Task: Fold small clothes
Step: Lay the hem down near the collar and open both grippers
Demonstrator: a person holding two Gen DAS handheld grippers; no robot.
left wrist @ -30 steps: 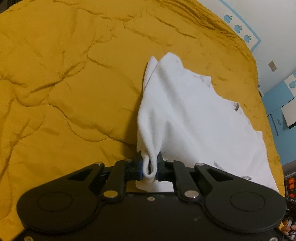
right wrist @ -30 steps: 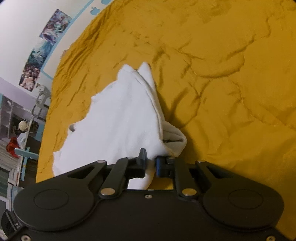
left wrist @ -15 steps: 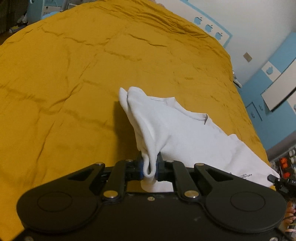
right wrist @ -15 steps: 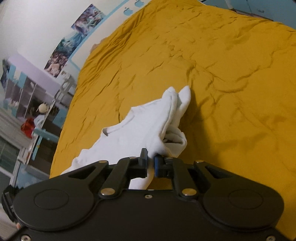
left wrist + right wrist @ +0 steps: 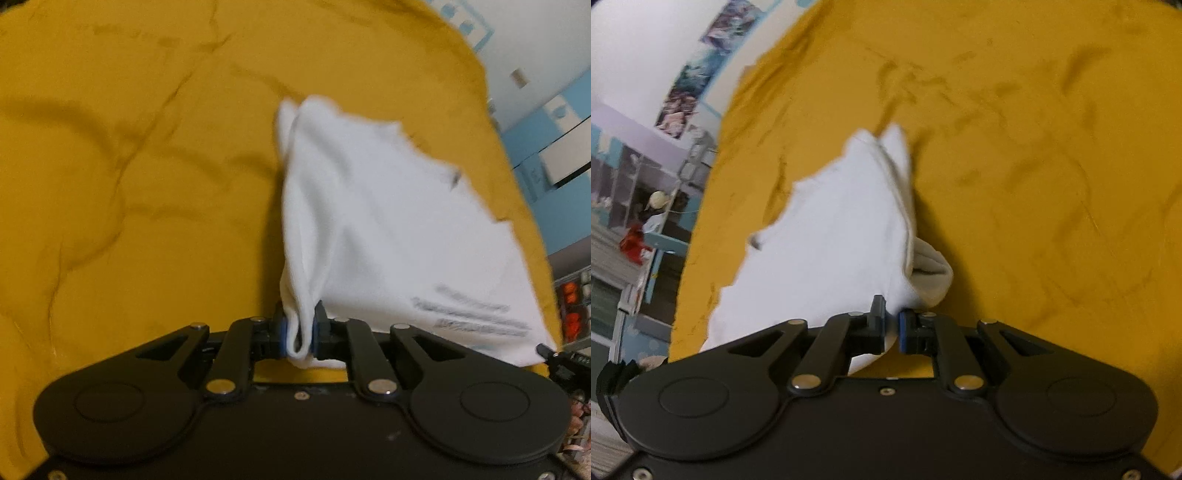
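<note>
A small white garment (image 5: 384,229) with grey printed lettering hangs stretched above a mustard-yellow quilt (image 5: 129,184). My left gripper (image 5: 298,332) is shut on a bunched corner of it. My right gripper (image 5: 892,325) is shut on the opposite corner; the garment (image 5: 834,236) spreads up and left from its jaws, with a sleeve opening bulging to the right. Both views are blurred by motion. The right gripper's tip also shows in the left wrist view (image 5: 554,356) at the garment's far corner.
The quilt (image 5: 1034,166) covers a bed filling most of both views. A white wall with posters (image 5: 687,92) and shelves with toys lie to the left in the right wrist view. Blue furniture (image 5: 554,155) stands to the right of the bed in the left wrist view.
Both grippers have kept their hold on the garment and swung with it; the cameras tilted down toward the quilt again, and the cloth now looks spread wider and nearer.
</note>
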